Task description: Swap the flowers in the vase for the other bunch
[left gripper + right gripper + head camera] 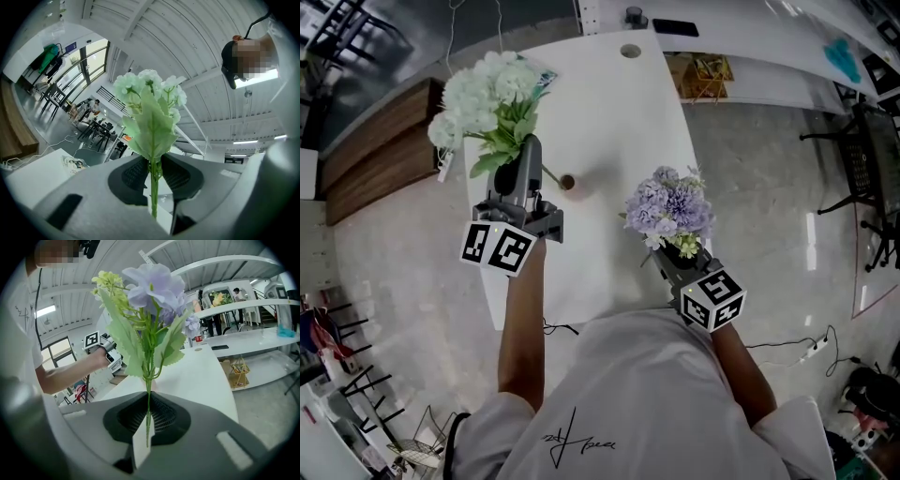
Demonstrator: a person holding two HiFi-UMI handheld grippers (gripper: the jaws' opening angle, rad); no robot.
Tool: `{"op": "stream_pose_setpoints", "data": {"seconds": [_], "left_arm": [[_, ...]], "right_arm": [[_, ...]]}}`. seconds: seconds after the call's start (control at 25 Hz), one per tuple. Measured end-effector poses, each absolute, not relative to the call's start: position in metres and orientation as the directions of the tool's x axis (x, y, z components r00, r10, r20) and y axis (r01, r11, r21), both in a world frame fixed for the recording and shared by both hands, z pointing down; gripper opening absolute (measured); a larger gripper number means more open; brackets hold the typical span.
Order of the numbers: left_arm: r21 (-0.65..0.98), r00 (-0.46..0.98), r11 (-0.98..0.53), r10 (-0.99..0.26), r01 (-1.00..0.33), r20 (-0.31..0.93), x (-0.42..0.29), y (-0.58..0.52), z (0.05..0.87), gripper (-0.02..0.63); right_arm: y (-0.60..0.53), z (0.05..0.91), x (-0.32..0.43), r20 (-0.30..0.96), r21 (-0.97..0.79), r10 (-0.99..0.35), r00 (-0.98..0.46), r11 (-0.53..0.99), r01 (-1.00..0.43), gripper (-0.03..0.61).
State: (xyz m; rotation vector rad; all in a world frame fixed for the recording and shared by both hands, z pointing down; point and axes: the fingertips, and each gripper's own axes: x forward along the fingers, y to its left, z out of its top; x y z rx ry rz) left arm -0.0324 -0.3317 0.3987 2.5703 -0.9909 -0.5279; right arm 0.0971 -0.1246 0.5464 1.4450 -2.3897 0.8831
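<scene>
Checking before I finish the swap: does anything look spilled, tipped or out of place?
Nothing stands out. The vase appears upright with no flowers in it on the white table; the left gripper clamps the white bunch, the right gripper the purple bunch.

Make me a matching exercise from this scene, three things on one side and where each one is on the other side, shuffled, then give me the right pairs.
Things:
1. white bunch
2. purple bunch
3. vase

Places:
A. standing on the table, no flowers in it
B. stem clamped in the right gripper
C. stem clamped in the left gripper

Pairs: 1-C, 2-B, 3-A
</scene>
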Motion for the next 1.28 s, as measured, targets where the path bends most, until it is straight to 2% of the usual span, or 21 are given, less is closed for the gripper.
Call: {"op": "stream_pose_setpoints", "data": {"seconds": [1.28], "left_arm": [[0.375, 0.714, -0.742, -0.657, -0.556, -0.242, -0.006, -0.342, 0.45, 0.083]], "right_arm": [[-0.116, 0.568, 0.099, 0.497, -0.385, -0.697, -0.516, 0.356, -0.851, 0.02]]}}
